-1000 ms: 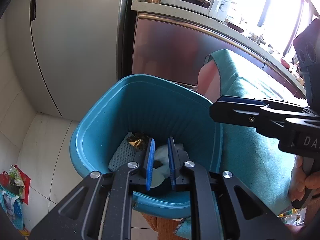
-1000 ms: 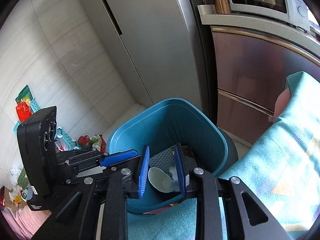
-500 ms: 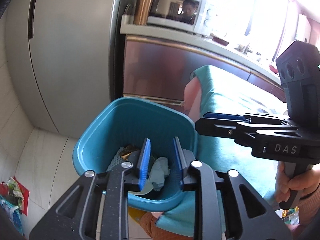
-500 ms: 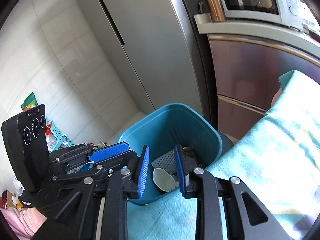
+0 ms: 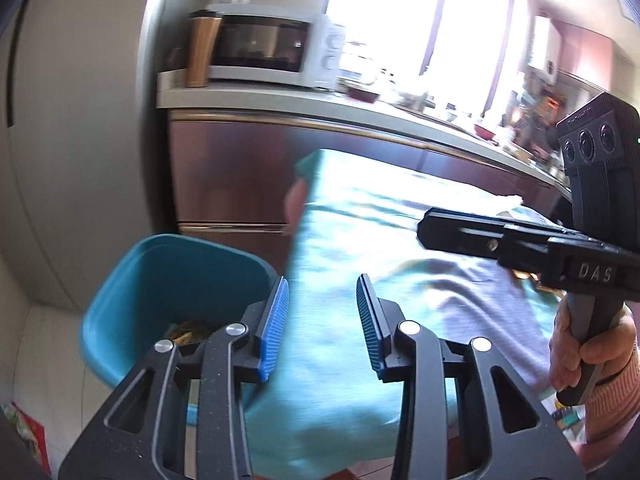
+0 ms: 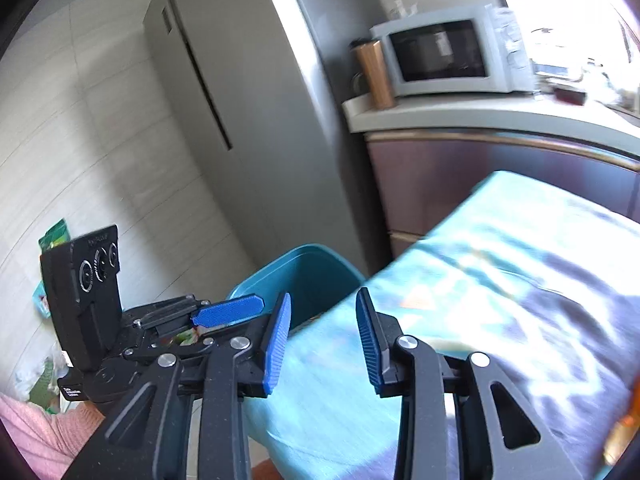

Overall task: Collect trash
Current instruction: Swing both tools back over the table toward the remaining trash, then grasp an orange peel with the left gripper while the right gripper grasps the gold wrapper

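- Both claws are now spreading wide, whereas a moment ago their blue pads were sitting close together over the bin; both views are also swinging away from the bin toward the cloth-covered table.
- Left claw is standing with its jaws well apart and nothing between them, hovering over the table edge draped in teal cloth.
- Right claw is likewise gaping and holding nothing, hanging above the same teal cloth, just beside the bin.
- Blue bin is sitting on the floor against the table's left end, below and to the left of the left claw; in the right wrist view the bin is peeking out between the two claws.
- Trash is lying in the bottom of the bin, mostly hidden behind the left claw's linkage; the blur is making its kind hard to tell.
- Microwave and a copper tumbler are standing on the counter behind.
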`<action>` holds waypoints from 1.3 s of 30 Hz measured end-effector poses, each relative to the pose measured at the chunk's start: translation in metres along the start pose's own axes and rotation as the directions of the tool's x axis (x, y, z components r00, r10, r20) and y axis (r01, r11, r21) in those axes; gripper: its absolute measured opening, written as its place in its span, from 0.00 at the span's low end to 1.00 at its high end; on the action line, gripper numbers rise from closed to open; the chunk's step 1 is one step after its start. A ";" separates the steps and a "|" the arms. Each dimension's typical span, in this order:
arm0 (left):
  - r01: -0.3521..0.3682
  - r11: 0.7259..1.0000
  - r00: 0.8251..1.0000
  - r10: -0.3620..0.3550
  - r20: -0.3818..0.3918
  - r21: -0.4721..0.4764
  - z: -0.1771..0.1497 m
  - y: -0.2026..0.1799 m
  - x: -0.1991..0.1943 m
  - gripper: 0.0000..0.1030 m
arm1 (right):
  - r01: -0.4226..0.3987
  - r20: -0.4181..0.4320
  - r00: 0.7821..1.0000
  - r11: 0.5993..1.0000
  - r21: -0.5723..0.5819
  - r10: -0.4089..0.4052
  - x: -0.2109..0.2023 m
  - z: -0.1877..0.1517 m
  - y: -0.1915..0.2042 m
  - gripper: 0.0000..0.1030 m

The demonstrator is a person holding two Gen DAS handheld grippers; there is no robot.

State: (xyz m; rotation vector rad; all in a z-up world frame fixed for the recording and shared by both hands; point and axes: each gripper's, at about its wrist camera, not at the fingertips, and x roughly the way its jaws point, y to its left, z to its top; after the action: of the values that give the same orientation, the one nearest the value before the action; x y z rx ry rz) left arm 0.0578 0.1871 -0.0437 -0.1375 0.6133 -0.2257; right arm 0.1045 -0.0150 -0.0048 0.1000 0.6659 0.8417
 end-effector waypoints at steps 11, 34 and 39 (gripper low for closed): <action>0.168 0.982 0.985 -0.162 -0.063 0.091 -0.006 -0.088 0.031 0.36 | 0.208 0.081 0.972 0.968 0.137 -0.221 -0.091 -0.040 -0.058 0.37; 0.341 0.904 0.930 -0.284 -0.233 0.258 0.000 -0.234 0.115 0.44 | 0.460 0.014 0.860 0.786 0.415 -0.510 -0.187 -0.138 -0.156 0.51; 0.348 0.898 0.922 -0.274 -0.274 0.271 0.000 -0.252 0.133 0.45 | 0.454 -0.014 0.867 0.778 0.434 -0.498 -0.182 -0.141 -0.166 0.59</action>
State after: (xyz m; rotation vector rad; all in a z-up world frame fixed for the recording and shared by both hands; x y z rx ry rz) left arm 0.1212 -0.0898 -0.0688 0.1036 0.7764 -0.6577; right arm 0.0447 -0.2817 -0.0805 0.3519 0.7279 0.1836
